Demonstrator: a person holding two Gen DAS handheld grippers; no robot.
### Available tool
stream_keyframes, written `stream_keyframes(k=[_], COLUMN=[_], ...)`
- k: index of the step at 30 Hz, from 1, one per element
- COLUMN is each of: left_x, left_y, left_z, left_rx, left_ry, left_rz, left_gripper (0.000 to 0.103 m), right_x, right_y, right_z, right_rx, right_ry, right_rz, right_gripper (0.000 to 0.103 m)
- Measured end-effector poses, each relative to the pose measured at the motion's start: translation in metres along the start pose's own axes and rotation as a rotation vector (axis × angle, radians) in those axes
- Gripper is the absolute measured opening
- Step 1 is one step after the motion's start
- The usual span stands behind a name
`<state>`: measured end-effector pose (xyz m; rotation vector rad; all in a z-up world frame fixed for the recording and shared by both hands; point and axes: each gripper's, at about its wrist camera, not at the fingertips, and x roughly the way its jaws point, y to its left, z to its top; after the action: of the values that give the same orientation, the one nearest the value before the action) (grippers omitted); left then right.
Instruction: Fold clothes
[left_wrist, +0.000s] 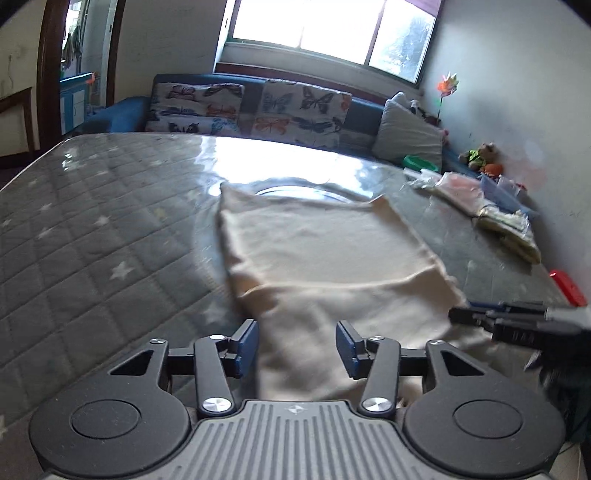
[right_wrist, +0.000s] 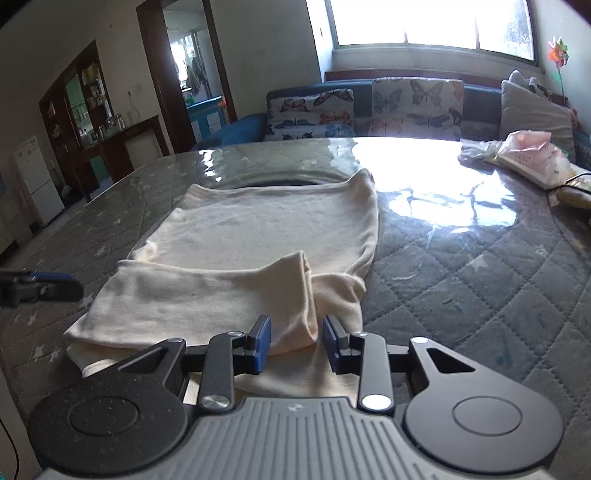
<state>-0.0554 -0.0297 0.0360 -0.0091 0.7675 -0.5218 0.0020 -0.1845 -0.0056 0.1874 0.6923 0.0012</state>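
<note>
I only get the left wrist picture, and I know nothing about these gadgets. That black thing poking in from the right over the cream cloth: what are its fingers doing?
Observer: That is the right gripper. Its own camera shows its fingers standing apart, not clamped on anything.
Operator: What lies in front of them?
Observer: A folded flap lies across the near part of the cream garment. The flap's right edge runs toward the gap between the fingers.
Operator: Is there anything in the room that I miss?
Observer: A white fridge stands at the far left, near a dark wooden cabinet.
</note>
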Motion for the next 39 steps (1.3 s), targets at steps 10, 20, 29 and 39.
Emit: stream_keyframes(k=[10,20,29,39], left_x=[0.001,0.0,-0.004,0.011], left_y=[-0.006,-0.012,-0.002,-0.012], left_z=[-0.029,-0.042,-0.035,0.011], left_rx=[0.141,0.244,0.236,0.176], left_ry=[0.012,-0.007,0.023,-0.031], left_rz=[0.034,0.036,0.003,-0.067], left_gripper=[0.059,0.025,0.018,0.018], right_x=[-0.015,-0.041,-0.03,-0.016], right_y=[0.015,0.026,0.021,0.02], right_z=[0.008,0.012,0.0,0.016], right_rx=[-0.038,-0.058,-0.073,-0.109], right_ry=[-0.047,-0.101,-0.027,-0.056], right_rz=[-0.014,-0.046,-0.06,-0.023], right_gripper=[0.011,0.011,0.019,0.019])
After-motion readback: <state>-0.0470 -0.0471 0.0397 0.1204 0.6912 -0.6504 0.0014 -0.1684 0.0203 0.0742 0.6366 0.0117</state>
